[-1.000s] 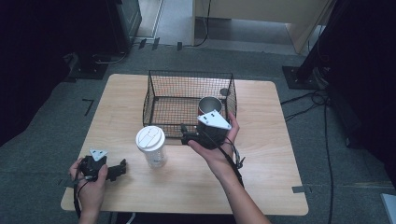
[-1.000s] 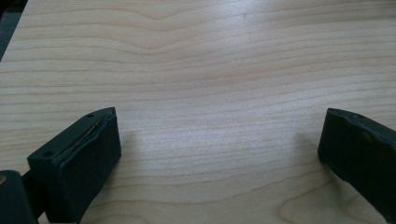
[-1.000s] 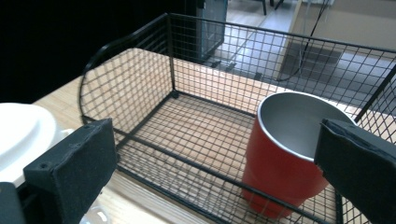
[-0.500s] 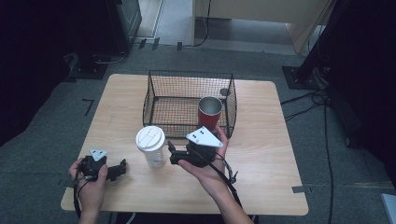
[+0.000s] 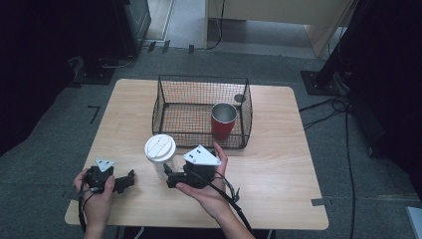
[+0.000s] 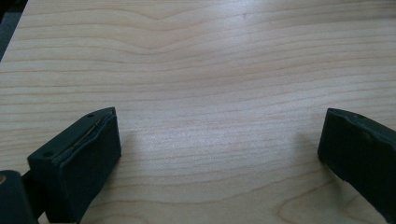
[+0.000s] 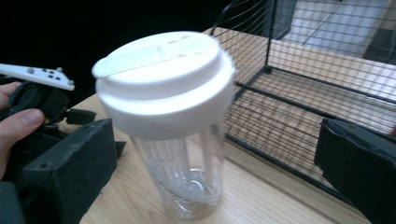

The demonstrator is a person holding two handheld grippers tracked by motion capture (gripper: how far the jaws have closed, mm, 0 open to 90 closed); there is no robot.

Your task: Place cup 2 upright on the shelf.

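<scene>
**Right tongs open around a lidded clear cup beside the wire basket**

High view: a pale wooden surface [image 5: 278, 164] fills the middle of the frame. A black wire basket [image 5: 164, 99] sits at its upper centre, with a red metal cup [image 5: 223, 122] standing upright in the basket's right part. Just below the basket's front edge stands a clear cup [image 5: 160, 154] with a white lid. The right tongs [image 5: 171, 178], held in the person's right hand [image 5: 209, 191], lie at centre bottom with their tips at the cup's base. The left tongs [image 5: 127, 180] rest at lower left in the left hand [image 5: 94, 199], well apart from the cup.

Left gripper view: both black jaws stand wide, at the lower left and right corners, over bare wood grain with nothing between them.

Right gripper view: the jaws stand wide on either side of the clear cup [image 7: 187, 158], which is upright in mid frame; neither pad touches it. The basket [image 7: 299, 102] lies behind at the right, and the left tongs [image 7: 88, 116] at the left edge.
</scene>
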